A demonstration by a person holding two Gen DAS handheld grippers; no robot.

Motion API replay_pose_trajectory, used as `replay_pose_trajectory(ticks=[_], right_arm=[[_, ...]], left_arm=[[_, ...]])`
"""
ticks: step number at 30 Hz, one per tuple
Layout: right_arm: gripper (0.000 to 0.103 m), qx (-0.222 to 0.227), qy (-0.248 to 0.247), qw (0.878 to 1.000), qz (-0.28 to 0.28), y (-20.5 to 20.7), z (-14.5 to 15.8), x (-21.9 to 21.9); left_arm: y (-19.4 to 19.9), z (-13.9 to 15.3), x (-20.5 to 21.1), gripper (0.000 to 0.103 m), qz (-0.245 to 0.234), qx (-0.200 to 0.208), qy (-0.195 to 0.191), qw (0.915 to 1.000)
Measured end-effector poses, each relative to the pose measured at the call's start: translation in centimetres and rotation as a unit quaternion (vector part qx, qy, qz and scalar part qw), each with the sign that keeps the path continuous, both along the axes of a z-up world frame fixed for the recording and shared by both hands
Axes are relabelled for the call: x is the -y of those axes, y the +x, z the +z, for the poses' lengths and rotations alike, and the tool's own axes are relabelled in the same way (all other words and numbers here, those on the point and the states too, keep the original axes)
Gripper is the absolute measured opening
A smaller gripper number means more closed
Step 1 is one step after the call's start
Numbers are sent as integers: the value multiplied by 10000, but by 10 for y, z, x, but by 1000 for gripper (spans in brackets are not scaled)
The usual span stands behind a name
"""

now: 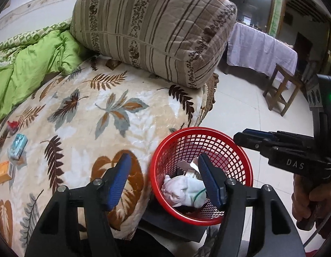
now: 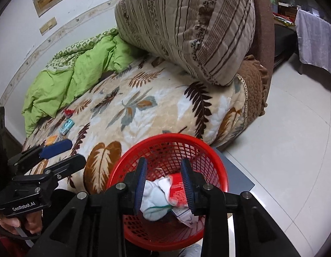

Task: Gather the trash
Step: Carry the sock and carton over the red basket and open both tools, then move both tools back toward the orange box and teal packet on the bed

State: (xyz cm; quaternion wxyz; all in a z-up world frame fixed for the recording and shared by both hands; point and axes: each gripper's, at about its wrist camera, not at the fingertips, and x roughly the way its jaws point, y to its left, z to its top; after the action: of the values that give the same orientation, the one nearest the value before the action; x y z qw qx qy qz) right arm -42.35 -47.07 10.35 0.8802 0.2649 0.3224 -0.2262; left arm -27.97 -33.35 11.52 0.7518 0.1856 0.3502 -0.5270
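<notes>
Red basket (image 1: 156,150) sits by the bed's (image 1: 84,111) corner w/ crumpled trash (image 1: 182,189) inside. Left gripper (image 1: 165,178) and right gripper (image 2: 164,187) hang over it, fingers apart, holding nothing. More boxes (image 1: 17,145) on bed's left edge.

We hold our left gripper (image 1: 164,180) and right gripper (image 2: 164,187) side by side, both angled downward, jaws parted and empty, a hand (image 1: 311,201) on each handle.

Crumpled trash (image 1: 182,189) half fills the red basket (image 1: 153,177).
</notes>
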Motion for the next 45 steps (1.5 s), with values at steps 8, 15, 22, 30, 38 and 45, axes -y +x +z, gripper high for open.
replay_pose_trajectory(ticks=[8, 15, 22, 30, 38, 45], right_arm=[[34, 339, 107, 9991, 228, 22, 10, -12], [34, 541, 315, 9947, 813, 69, 16, -38], [37, 566, 398, 9871, 1447, 122, 17, -70], [40, 324, 556, 9694, 2369, 196, 7, -119], [54, 143, 201, 9409, 3379, 287, 8, -181], [59, -116, -57, 9147, 4039, 373, -6, -229]], left_arm=[[30, 4, -30, 64, 557, -179, -85, 9983], [72, 6, -75, 64, 1309, -333, -216, 9906], [118, 1, -134, 64, 2118, -421, -308, 9759], [171, -14, -221, 64, 3279, -305, -317, 9437], [220, -41, -303, 64, 4550, -152, -210, 8901], [244, -71, -334, 64, 4884, -355, -133, 8718]])
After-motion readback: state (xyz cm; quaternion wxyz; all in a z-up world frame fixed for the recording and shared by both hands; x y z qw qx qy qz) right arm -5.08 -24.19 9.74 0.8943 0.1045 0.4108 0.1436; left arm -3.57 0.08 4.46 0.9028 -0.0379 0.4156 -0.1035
